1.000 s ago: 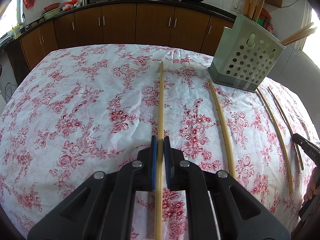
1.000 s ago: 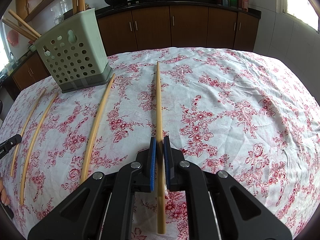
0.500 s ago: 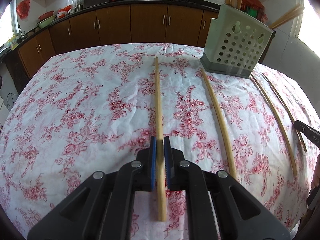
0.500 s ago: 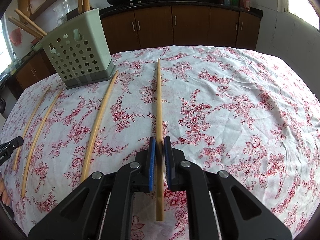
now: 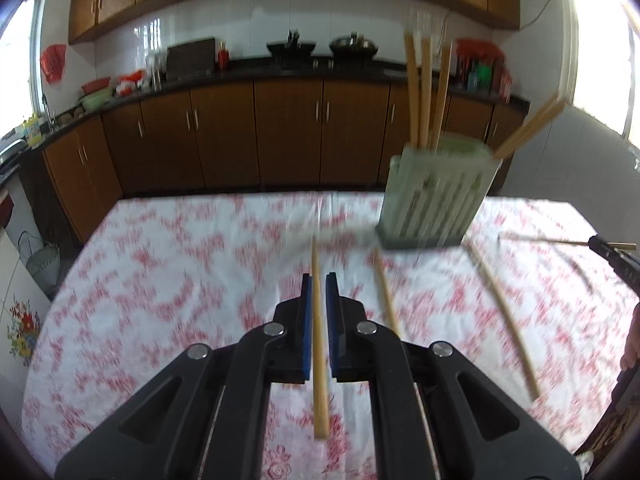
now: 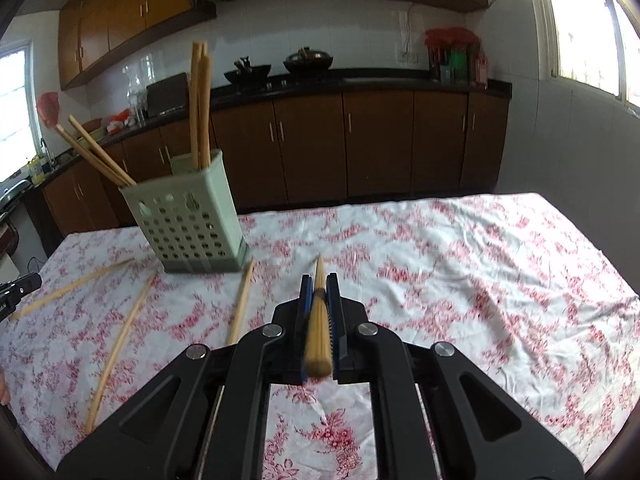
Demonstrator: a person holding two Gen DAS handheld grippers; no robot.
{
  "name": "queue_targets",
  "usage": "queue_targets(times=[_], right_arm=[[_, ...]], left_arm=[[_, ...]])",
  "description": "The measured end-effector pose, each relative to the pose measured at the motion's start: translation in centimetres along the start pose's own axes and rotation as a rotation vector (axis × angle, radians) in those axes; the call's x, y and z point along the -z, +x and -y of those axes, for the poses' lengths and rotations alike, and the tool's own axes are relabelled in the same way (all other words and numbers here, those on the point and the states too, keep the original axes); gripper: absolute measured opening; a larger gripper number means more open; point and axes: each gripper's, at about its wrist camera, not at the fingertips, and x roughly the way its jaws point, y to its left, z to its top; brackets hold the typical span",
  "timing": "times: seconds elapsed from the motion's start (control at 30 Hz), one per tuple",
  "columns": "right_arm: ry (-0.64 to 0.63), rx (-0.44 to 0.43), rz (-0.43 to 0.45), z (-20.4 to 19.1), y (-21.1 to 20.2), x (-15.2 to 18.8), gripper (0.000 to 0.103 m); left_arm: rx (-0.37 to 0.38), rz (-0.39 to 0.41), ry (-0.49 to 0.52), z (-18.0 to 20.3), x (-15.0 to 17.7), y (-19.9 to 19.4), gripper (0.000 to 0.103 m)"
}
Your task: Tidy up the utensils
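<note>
My left gripper point(image 5: 317, 294) is shut on a bamboo chopstick point(image 5: 319, 344), lifted off the floral tablecloth point(image 5: 168, 300) and pointing forward. My right gripper point(image 6: 318, 294) is shut on another bamboo chopstick point(image 6: 318, 320), also lifted and pointing forward. A pale green perforated utensil holder point(image 5: 434, 200) stands at the far right in the left view and at the far left in the right wrist view point(image 6: 188, 224); several chopsticks stand in it. Loose chopsticks lie on the cloth: point(image 5: 504, 312), point(image 5: 386, 296), point(image 6: 240, 304), point(image 6: 120, 352).
Brown kitchen cabinets point(image 5: 256, 136) and a dark counter run behind the table. The table's far edge lies just beyond the holder. The other gripper's tip shows at the right edge of the left wrist view point(image 5: 616, 256) and at the left edge of the right wrist view point(image 6: 16, 288).
Both grippers have risen and tilted up, lifting their chopsticks off the cloth. The views now look level toward the cabinets. The left view is motion-blurred.
</note>
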Motion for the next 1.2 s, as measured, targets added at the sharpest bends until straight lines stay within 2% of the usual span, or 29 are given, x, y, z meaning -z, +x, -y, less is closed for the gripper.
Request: queue_targets(times=[0.1,0.23,0.33,0.43,0.53,0.7,0.8,0.93,1.1,1.2], right_arm=[[0.009,-0.012,0.05,-0.2,-0.7,-1.1,0.008],[0.006,-0.025,0.068,-0.5,-1.0,-1.5,0.008],[0.005,-0.031,0.068,-0.7,-0.9,-1.2,0.008],[0.001,-0.031,0.068,-0.9,-1.2,-0.8,0.008],[-0.004,-0.033,0.064,-0.9,-1.5,-0.6,0.008],[-0.007,-0.032,0.061,-0.9,-1.7,-0.5,0.008],[-0.005,-0.031,0.061,-0.8,-1.7,-0.5,0.008],[-0.004,-0.031,0.06,-0.8,-1.7,-0.5,0.008],[-0.005,-0.038,0.072,-0.8,-2.1,-0.6,0.008],[-0.005,-0.04,0.08,-0.8,-2.2,-0.6,0.008]], left_arm=[[0.004,0.053,0.01,0.3,-1.8,-1.3,0.003],[-0.003,0.073,0.05,1.1,-3.0,-1.6,0.002],[0.027,0.017,0.039,0.8,-2.2,-0.5,0.003],[0.046,-0.077,0.03,0.6,0.8,1.4,0.009],[0.035,-0.177,0.023,1.2,4.0,3.8,0.01],[0.009,-0.269,0.024,1.4,7.3,6.1,0.01],[-0.012,-0.277,0.029,1.3,8.2,6.6,0.01],[-0.008,-0.262,0.011,0.9,8.7,6.3,0.003],[0.003,-0.27,0.027,0.7,8.5,6.0,0.002],[0.016,-0.243,0.022,0.3,7.8,5.1,0.002]])
